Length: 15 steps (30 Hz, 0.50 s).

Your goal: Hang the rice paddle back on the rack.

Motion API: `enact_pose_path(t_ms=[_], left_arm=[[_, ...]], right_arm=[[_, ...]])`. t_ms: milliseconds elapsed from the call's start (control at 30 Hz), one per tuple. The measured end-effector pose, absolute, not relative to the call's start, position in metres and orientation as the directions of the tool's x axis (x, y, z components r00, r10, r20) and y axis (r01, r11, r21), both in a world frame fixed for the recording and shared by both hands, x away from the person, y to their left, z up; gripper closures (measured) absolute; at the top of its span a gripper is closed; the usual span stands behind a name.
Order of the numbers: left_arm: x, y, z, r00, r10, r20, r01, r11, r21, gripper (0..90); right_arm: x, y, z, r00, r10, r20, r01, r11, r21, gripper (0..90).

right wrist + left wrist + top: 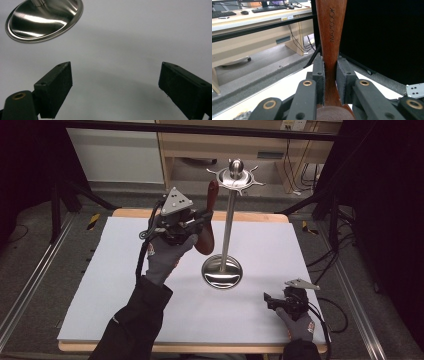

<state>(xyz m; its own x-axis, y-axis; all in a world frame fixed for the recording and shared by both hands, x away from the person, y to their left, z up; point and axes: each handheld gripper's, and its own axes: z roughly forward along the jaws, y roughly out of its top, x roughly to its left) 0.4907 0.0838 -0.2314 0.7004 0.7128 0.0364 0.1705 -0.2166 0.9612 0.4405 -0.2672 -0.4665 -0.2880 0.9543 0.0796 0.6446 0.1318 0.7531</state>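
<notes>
While the broad white rectangular board [150,310] covers nearly all of the wooden-edged table [195,213], a tall polished steel utensil stand [228,220] rises near its middle, with a round dished base [222,272] resting on the white surface and a slim upright pole topped by a ring of short hooks and a ball knob [235,171]. Left of that pole, the left gripper [200,216] is raised above the board in a grey-gloved hand [167,255], a grey three-cornered plate [175,200] on top of it. Its jaws are clamped on the narrow neck of a reddish-brown wooden spoon [209,220], which stands roughly upright, handle end up near the hook ring and the bowl hanging below the jaws, just beside the pole. From the left gripper view, the spoon handle [331,32] runs straight up between the two black pads [319,75] and carries the burned-in word MAYCOOK. Near the front right corner of the board, the right gripper [267,301] lies low on the surface in the other gloved hand [298,322], well apart from the spoon. From the right gripper view its jaws stand wide apart with nothing between them, bare white board beneath and the rim of the steel base [45,21] at the upper left.
</notes>
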Motion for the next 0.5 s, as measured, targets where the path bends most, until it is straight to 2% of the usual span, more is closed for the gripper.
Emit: enact_pose_path(t_ms=[400,500], left_arm=[[0.4904,0.0862,-0.2332,0.702,0.711,0.043,0.173,-0.229,0.958,75.0],[0.4884,0.0897,-0.2356,0.704,0.709,0.038,0.177,-0.227,0.958,71.2]], right_arm=[[0.4405,-0.2670,-0.4665,-0.289,0.954,0.080,0.644,0.132,0.754,12.1],[0.4404,-0.2672,-0.4663,-0.288,0.955,0.078,0.644,0.132,0.754,12.1]])
